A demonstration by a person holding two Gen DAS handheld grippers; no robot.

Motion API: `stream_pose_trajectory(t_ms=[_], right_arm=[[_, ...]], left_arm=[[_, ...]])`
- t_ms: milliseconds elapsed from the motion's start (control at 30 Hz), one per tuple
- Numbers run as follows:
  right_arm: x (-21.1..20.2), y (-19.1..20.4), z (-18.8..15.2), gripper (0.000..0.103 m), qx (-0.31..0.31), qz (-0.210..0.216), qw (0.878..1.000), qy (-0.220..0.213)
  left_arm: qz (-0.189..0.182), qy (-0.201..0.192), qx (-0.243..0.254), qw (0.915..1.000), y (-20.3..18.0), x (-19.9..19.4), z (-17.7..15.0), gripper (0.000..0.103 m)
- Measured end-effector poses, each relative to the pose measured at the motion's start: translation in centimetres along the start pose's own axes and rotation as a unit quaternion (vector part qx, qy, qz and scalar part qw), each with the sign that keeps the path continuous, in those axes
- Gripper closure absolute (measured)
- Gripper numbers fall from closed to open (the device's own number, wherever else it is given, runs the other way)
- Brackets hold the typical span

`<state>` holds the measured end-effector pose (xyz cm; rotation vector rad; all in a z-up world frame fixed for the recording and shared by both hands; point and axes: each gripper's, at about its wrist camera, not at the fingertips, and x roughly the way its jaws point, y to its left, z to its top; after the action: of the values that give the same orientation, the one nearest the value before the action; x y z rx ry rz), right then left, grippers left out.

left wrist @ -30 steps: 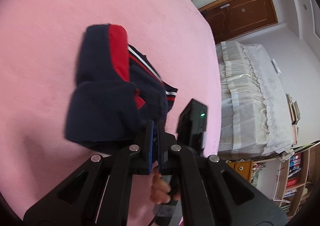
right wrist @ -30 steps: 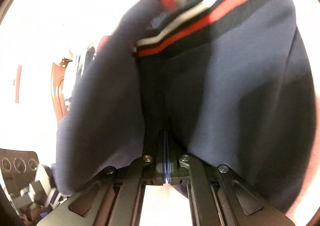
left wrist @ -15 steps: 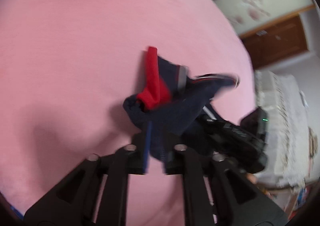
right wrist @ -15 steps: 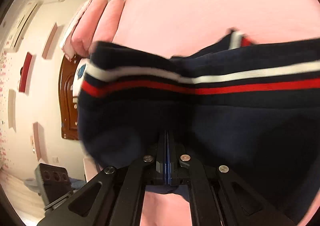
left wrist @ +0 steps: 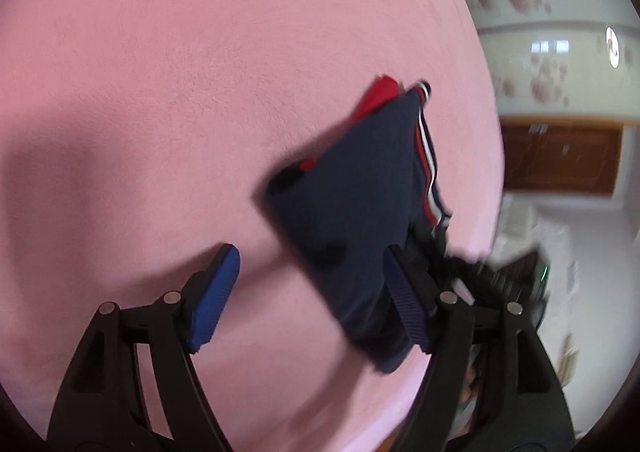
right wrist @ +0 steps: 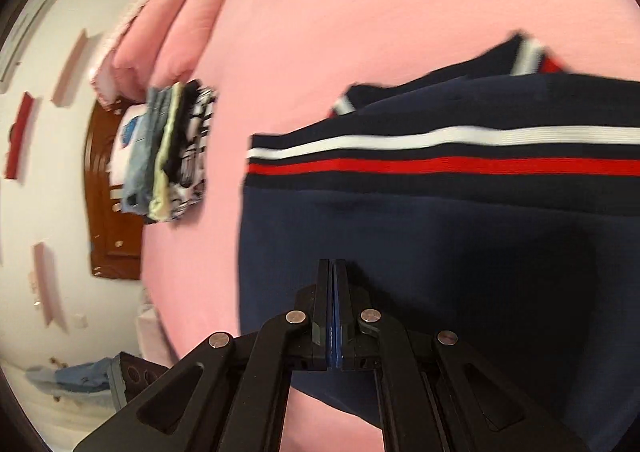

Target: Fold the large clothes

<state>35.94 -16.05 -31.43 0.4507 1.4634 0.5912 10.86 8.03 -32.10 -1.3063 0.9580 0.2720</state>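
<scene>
Left gripper (left wrist: 308, 296) hovers over the pink bedspread (left wrist: 160, 92), jaws spread wide, gripping nothing. Navy garment (left wrist: 360, 212) with red and white stripes hangs just ahead, its lower edge against the right-hand finger. Right gripper (right wrist: 333, 308) has its jaws pressed together, pinching the navy cloth (right wrist: 440, 236) below the stripes.
</scene>
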Motion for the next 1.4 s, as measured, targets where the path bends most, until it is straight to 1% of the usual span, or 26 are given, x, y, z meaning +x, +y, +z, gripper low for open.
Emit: stream_pose_trajectory(t_ms=[67, 133, 167, 200, 267, 300, 333, 367, 433, 467, 533, 567, 633, 700, 733, 800, 900, 933, 1033, 1100, 1200, 1233, 1300, 1333, 1367, 1400], right_arm=[[-1.2, -1.2, -0.3, 0.103, 0.01, -0.042, 0.999, -0.009], [-1.9, -2.3, -0.8, 0.103, 0.021, -0.09, 0.996, -0.012], [-2.0, -2.7, -1.1, 0.103, 0.024, -0.106, 0.994, -0.016], [-2.3, -3.3, -1.3, 0.103, 0.028, -0.107, 0.994, -0.018], [-2.9, -5.1, -2.2, 0.103, 0.052, -0.08, 0.995, -0.018], [-3.1, -5.8, -2.4, 0.103, 0.06, -0.074, 0.995, -0.017], [-3.3, -6.3, -2.7, 0.103, 0.062, -0.068, 0.996, -0.019], [-3.4, -6.5, -2.9, 0.103, 0.06, -0.066, 0.996, -0.022], [-3.5, -6.6, -3.0, 0.103, 0.056, -0.068, 0.996, -0.024], [-3.5, -6.6, -3.0, 0.103, 0.057, -0.07, 0.996, -0.024], [-3.7, -6.9, -2.9, 0.103, 0.057, -0.072, 0.996, -0.021], [-3.0, -6.0, -2.7, 0.103, 0.056, -0.073, 0.996, -0.021], [-2.9, -5.9, -2.7, 0.103, 0.054, -0.067, 0.996, -0.017], [-3.2, -6.1, -2.8, 0.103, 0.057, -0.062, 0.996, -0.016], [-3.2, -6.0, -2.8, 0.103, 0.058, -0.061, 0.996, -0.016], [-4.1, -6.5, -3.0, 0.103, 0.062, -0.055, 0.996, -0.019], [-6.3, -7.7, -3.6, 0.103, 0.074, -0.049, 0.996, -0.029], [-7.2, -8.2, -3.9, 0.103, 0.08, -0.058, 0.995, -0.034], [-10.8, -10.6, -5.3, 0.103, 0.108, -0.084, 0.989, -0.059], [-13.0, -12.4, -6.4, 0.103, 0.129, -0.087, 0.985, -0.075], [-16.0, -15.7, -8.1, 0.103, 0.16, -0.099, 0.978, -0.093], [-16.8, -16.7, -8.5, 0.103, 0.167, -0.099, 0.976, -0.096], [-18.0, -18.4, -9.2, 0.103, 0.179, -0.106, 0.973, -0.099], [-18.5, -19.2, -9.6, 0.103, 0.184, -0.109, 0.971, -0.103], [-18.9, -19.8, -9.8, 0.103, 0.189, -0.11, 0.97, -0.106], [-19.2, -20.3, -9.9, 0.103, 0.194, -0.108, 0.969, -0.109]], left_arm=[[-0.034, -0.002, -0.044, 0.9984, 1.0, 1.1, 0.7, 0.032], [-0.053, -0.006, -0.064, 0.9965, 1.5, 1.9, 1.6, 0.032], [-0.054, -0.006, -0.066, 0.9963, 1.4, 2.3, 2.1, 0.032], [-0.052, -0.007, -0.065, 0.9965, 1.1, 2.8, 2.3, 0.032], [-0.046, -0.017, -0.065, 0.9967, 0.7, 3.1, 2.6, 0.032], [-0.05, -0.028, -0.066, 0.9962, 0.5, 3.1, 2.8, 0.034], [-0.051, -0.039, -0.064, 0.9959, 0.3, 3.0, 2.9, 0.056], [-0.044, -0.054, -0.06, 0.9957, 0.2, 3.0, 3.0, 0.08], [-0.044, -0.058, -0.057, 0.9957, -0.2, 3.2, 2.9, 0.082], [-0.046, -0.063, -0.052, 0.9957, -0.6, 2.9, 2.8, 0.084], [-0.054, -0.073, -0.015, 0.9957, -2.2, 2.1, 2.2, 0.085], [-0.058, -0.079, 0.019, 0.995, -3.5, 1.5, 1.8, 0.085], [-0.059, -0.087, 0.087, 0.9906, -6.4, 0.4, 0.6, 0.085], [-0.054, -0.092, 0.16, 0.9813, -9.8, -0.3, -1.0, 0.085], [-0.052, -0.092, 0.182, 0.9776, -11.0, -0.5, -1.6, 0.085], [-0.052, -0.089, 0.234, 0.9669, -13.7, -0.5, -3.3, 0.085], [-0.049, -0.077, 0.304, 0.9482, -17.4, 0.5, -6.1, 0.085], [-0.047, -0.072, 0.315, 0.9451, -19.3, 1.7, -6.9, 0.085], [-0.05, -0.053, 0.337, 0.9387, -20.8, 2.6, -9.5, 0.085], [-0.046, -0.046, 0.359, 0.9312, -21.7, 2.5, -11.5, 0.085], [-0.022, -0.026, 0.397, 0.917, -22.3, 3.8, -15.0, 0.085], [-0.009, -0.016, 0.416, 0.909, -22.2, 4.2, -16.3, 0.085], [0.019, 0.002, 0.46, 0.8876, -22.6, 5.7, -19.1, 0.085], [0.038, 0.012, 0.476, 0.8785, -22.8, 6.5, -20.3, 0.085], [0.061, 0.019, 0.486, 0.8713, -22.2, 7.6, -21.6, 0.085], [0.094, 0.025, 0.493, 0.8647, -21.3, 8.5, -22.8, 0.084]])
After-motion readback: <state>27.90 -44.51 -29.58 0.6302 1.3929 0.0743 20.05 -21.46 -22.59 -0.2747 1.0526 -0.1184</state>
